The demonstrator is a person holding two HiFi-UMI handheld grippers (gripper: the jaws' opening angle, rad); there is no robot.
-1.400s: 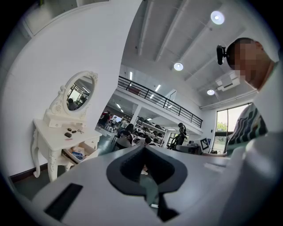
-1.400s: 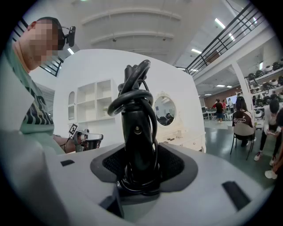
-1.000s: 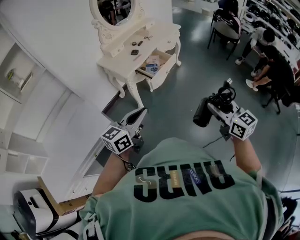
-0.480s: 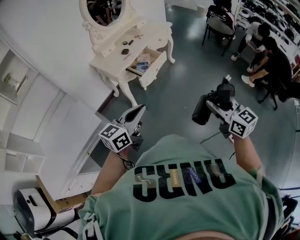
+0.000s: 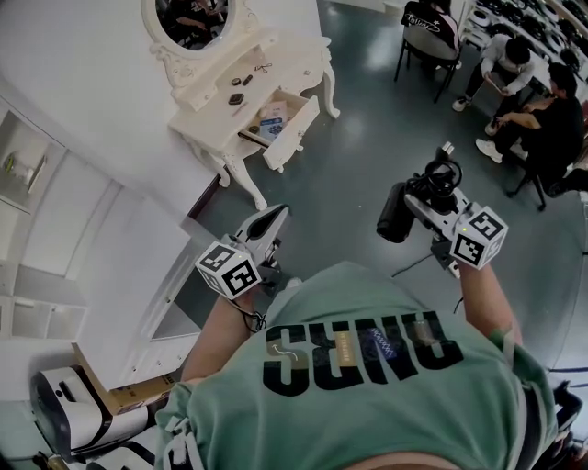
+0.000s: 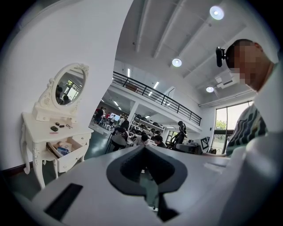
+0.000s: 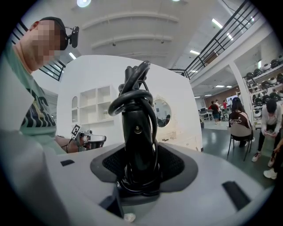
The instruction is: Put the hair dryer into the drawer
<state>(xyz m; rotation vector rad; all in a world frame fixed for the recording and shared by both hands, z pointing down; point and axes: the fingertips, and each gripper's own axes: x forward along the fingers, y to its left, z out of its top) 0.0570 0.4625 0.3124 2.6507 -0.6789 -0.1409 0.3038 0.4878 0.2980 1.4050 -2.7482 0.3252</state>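
A black hair dryer [image 5: 404, 209] with its cord wound round it is clamped in my right gripper [image 5: 432, 197], held out over the dark floor. In the right gripper view the hair dryer [image 7: 138, 128] stands upright between the pads of the right gripper [image 7: 139, 165]. My left gripper [image 5: 271, 220] is shut with nothing in it, and its jaws meet at the tip in the left gripper view [image 6: 145, 152]. The open drawer [image 5: 292, 138] of the white vanity table [image 5: 303, 60] lies ahead at the upper left, well away from both grippers. The drawer [image 6: 73, 154] has a blue-and-white packet inside.
An oval mirror [image 5: 188, 18] tops the vanity, and small dark items lie on it. White shelving [image 5: 37, 165] lines the left wall. A cardboard box [image 5: 119, 399] sits at the lower left. Seated people and chairs [image 5: 542, 110] fill the upper right. Dark floor lies between me and the vanity.
The vanity and its drawer have slid up and left in the head view as I walk. Both grippers keep their pose, and the right one still grips the hair dryer.
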